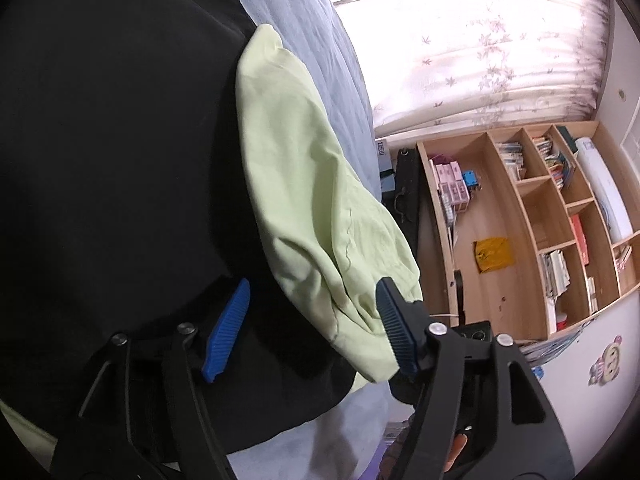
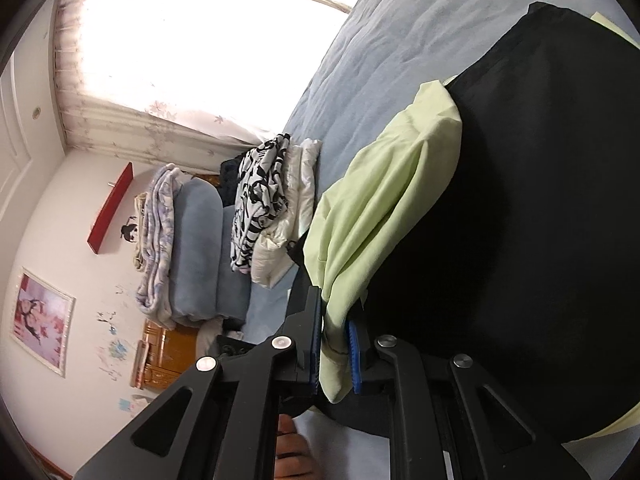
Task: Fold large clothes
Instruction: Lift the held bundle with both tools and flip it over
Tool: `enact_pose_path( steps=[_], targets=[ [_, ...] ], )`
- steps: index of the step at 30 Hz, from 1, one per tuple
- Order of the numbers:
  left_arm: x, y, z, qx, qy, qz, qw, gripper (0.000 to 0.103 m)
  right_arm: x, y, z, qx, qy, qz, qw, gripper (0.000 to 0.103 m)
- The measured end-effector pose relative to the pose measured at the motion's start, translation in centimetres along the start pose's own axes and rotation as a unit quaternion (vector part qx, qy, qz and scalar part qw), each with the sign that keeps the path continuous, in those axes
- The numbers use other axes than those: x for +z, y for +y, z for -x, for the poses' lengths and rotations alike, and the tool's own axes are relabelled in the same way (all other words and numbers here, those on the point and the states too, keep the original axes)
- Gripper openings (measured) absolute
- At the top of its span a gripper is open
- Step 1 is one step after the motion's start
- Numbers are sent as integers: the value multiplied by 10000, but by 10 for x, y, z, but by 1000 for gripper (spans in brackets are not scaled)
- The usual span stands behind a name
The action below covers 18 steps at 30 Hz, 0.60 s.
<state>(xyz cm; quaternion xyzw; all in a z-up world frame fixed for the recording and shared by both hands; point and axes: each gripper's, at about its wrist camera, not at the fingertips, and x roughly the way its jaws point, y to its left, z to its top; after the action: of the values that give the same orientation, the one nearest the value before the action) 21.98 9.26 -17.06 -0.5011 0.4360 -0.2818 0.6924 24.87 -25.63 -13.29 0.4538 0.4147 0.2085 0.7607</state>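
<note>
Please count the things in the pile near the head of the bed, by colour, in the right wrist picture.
Black-and-white patterned cloth: 1
White folded bedding: 1
Grey-blue folded blanket: 1
Lilac-flowered blanket: 1
Total: 4

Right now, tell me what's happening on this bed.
A person is folding clothes with two handheld grippers. The right gripper is clamped on a light green garment lying partly under a black garment on the blue-grey bed cover. The left gripper stands open, the green fabric between its pads, unpinched.

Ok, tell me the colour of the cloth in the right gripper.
Pale green cloth, clearest in the right wrist view.
</note>
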Motion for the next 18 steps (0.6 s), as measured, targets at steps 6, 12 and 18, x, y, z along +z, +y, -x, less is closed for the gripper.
enact_pose_path(
  steps=[6, 12, 18],
  targets=[
    [11, 0, -17, -2, -78, 183, 9998, 63, -3, 0, 2, -310, 62, 166, 9994, 12],
    [10, -38, -5, 1206, -475, -711, 9890, 3, -18, -5, 3, -636, 212, 289, 9973, 11],
    [-5, -65, -2, 2520, -517, -1729, 9508, 1, -59, -17, -17, -1313, 608, 630, 9875, 11]
  ],
)
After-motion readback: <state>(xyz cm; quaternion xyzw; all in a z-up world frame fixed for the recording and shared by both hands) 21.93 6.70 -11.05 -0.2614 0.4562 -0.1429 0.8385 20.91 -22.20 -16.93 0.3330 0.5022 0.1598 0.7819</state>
